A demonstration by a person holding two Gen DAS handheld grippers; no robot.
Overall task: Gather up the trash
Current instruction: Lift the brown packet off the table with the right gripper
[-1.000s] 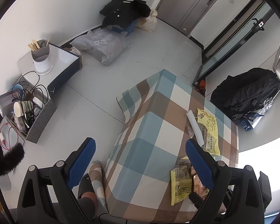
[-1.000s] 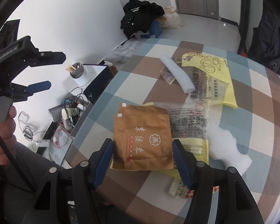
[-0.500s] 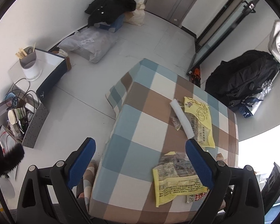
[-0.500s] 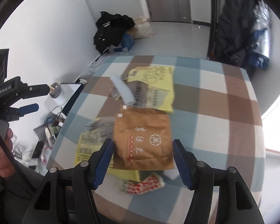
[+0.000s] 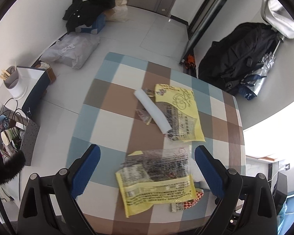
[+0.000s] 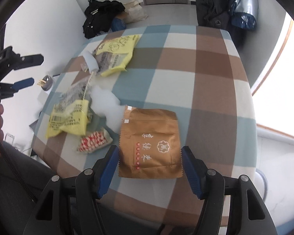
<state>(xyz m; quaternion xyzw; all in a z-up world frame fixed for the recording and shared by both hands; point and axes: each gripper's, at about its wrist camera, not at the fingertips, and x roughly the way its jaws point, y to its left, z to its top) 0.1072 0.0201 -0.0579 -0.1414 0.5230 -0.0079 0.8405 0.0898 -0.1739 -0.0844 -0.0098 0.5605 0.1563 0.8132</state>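
Observation:
A brown foil pouch [image 6: 150,143] sits between the blue pads of my right gripper [image 6: 150,168], which is shut on its sides and holds it above the checked tablecloth [image 6: 186,62]. On the cloth lie a near yellow wrapper [image 5: 154,180], a far yellow wrapper [image 5: 178,111], a white roll [image 5: 152,111], a red-and-white checked packet [image 6: 93,142] and a white foam piece [image 6: 105,101]. My left gripper [image 5: 147,174] is open, high above the near yellow wrapper. It also shows at the left edge of the right wrist view [image 6: 19,72].
On the floor are a black jacket on a blue box [image 5: 88,15], a grey plastic bag [image 5: 70,51], a white-topped box with a cup of sticks [image 5: 15,82] and a bin of cables [image 5: 11,129]. A black bag [image 5: 237,54] stands by the far wall.
My left gripper has swung from beside the table to above it. My right gripper has carried the brown pouch rightward, away from the pile of wrappers.

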